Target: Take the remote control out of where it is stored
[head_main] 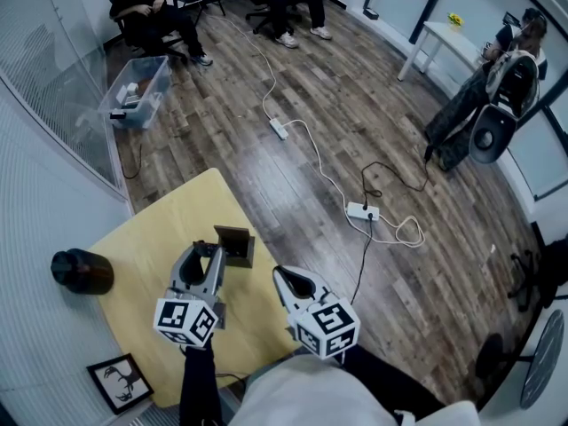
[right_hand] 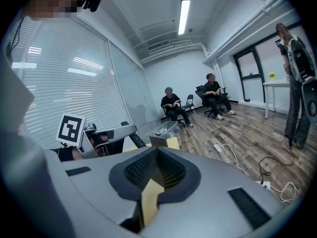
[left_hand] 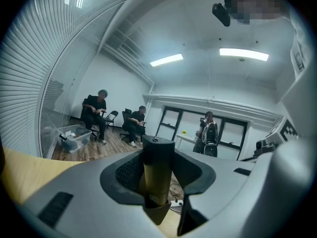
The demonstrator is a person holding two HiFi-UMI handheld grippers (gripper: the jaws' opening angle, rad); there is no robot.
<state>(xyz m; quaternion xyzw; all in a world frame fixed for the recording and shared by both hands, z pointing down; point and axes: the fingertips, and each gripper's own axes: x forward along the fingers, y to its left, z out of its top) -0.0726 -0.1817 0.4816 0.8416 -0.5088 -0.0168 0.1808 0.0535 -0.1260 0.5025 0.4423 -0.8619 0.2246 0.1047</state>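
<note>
On the yellow table (head_main: 146, 238), the left gripper (head_main: 209, 257) is clamped on the remote control (left_hand: 158, 155), which stands between its pads with the dark end pointing away. Just to the right is the small brown holder (head_main: 236, 245). I judge that the main step is nearly done: the remote looks lifted beside the holder, not deep inside it. What remains is to carry it clear. Its lower end is hidden by the jaws, so I cannot tell if it is fully free. The right gripper (head_main: 286, 278) hangs closed and empty over the table edge.
</note>
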